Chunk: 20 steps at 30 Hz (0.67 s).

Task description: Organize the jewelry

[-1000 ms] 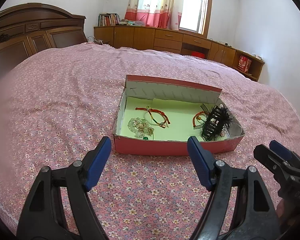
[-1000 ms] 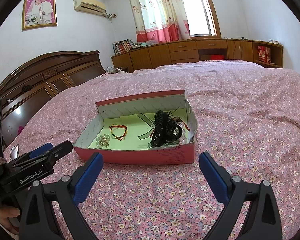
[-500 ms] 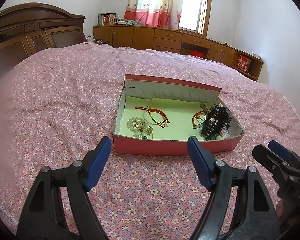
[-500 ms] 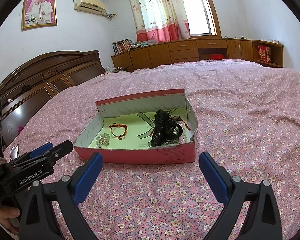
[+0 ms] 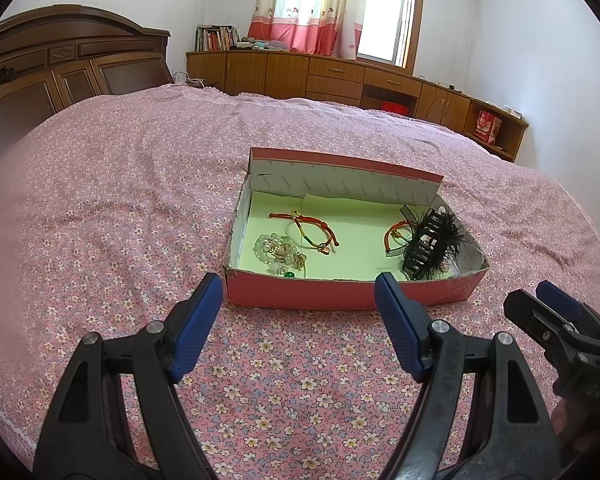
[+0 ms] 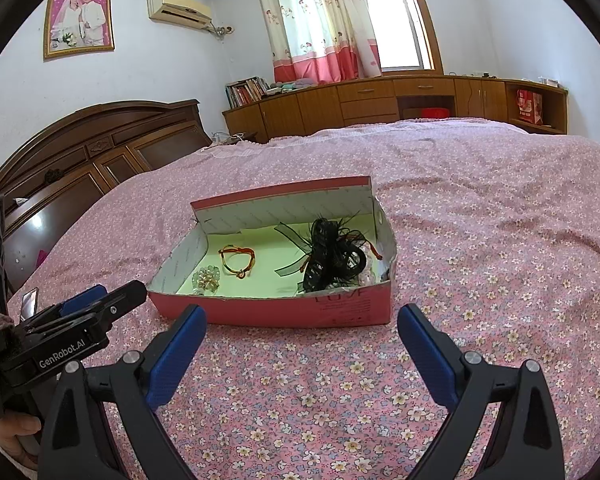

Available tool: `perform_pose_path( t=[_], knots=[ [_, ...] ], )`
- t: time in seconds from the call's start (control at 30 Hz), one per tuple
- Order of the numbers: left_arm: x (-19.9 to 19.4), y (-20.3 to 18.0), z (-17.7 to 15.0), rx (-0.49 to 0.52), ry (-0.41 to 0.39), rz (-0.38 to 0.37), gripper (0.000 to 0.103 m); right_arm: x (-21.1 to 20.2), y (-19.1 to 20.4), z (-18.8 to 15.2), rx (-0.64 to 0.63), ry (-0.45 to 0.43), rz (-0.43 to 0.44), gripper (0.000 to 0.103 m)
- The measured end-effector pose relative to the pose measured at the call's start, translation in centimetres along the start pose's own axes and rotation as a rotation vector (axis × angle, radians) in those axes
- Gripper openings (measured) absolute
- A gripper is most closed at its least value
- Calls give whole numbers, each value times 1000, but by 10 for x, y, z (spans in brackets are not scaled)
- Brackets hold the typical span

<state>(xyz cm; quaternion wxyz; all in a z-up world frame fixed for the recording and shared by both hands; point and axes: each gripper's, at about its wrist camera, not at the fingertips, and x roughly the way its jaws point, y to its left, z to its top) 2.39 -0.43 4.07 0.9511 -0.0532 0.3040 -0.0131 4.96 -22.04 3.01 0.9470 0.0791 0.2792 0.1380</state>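
Both grippers' fingers spread before box

Bright daylight from window, blown out w/ glare; soft shadows; heavy fisheye bend, dark corners; left-view edge blurred, maybe smudge.

Both grippers eased very slightly back from the red box; in both wrist views it sat a touch farther away than before.
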Motion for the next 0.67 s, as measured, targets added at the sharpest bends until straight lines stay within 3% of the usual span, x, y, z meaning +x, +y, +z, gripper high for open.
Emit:
perform_pose_path(
  t=[0.67],
  knots=[
    [5, 2, -2, 2, 15, -6, 71, 5, -2, -2, 7, 9, -1, 98]
  ],
)
